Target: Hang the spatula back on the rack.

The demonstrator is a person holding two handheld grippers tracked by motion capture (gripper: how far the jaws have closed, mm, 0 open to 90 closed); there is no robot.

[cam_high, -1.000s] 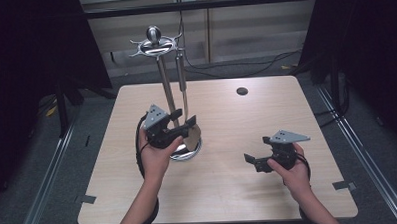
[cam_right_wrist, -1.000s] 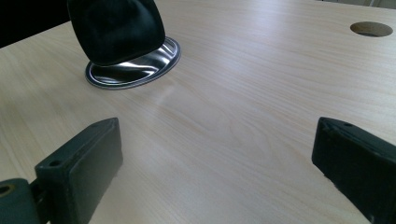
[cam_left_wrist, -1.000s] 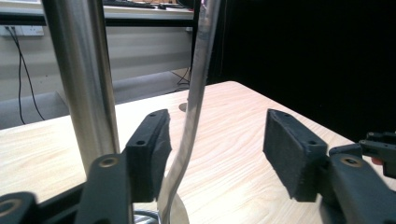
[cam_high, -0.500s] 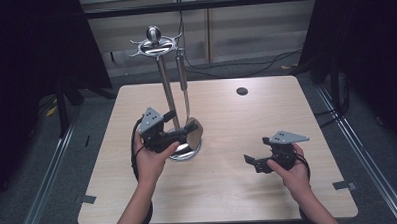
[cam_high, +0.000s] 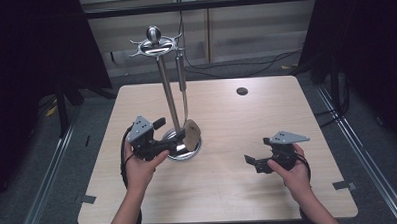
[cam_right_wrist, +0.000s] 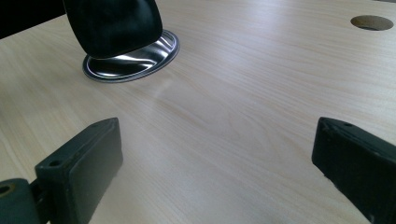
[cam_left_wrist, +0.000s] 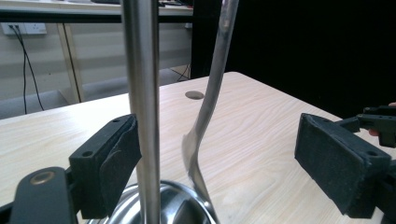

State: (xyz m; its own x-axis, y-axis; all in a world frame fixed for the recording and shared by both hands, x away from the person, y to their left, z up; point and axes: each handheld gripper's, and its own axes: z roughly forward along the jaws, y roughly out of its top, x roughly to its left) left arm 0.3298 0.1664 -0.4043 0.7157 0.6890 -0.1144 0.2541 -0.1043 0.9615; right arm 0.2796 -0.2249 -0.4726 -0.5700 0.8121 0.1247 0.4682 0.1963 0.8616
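My left claw (cam_high: 168, 141), jaws just opened wide around the stand's pole (cam_left_wrist: 142, 107) and hanging spoon (cam_left_wrist: 205, 121), could knock either sideways; my right claw (cam_high: 253, 161) idles open.

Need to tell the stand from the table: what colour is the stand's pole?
Shiny silver metal; the pole shows best in the left gripper view.

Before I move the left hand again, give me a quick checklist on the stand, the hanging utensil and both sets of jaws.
1. Left gripper jaws, just opening, apart: ok.
2. Stand pole free of the pads: cannot tell, one pad sits right beside it.
3. Utensil hanging from the stand's top: ok.
4. Stand base flat on the table: ok.
5. Right gripper open, holding nothing: ok.
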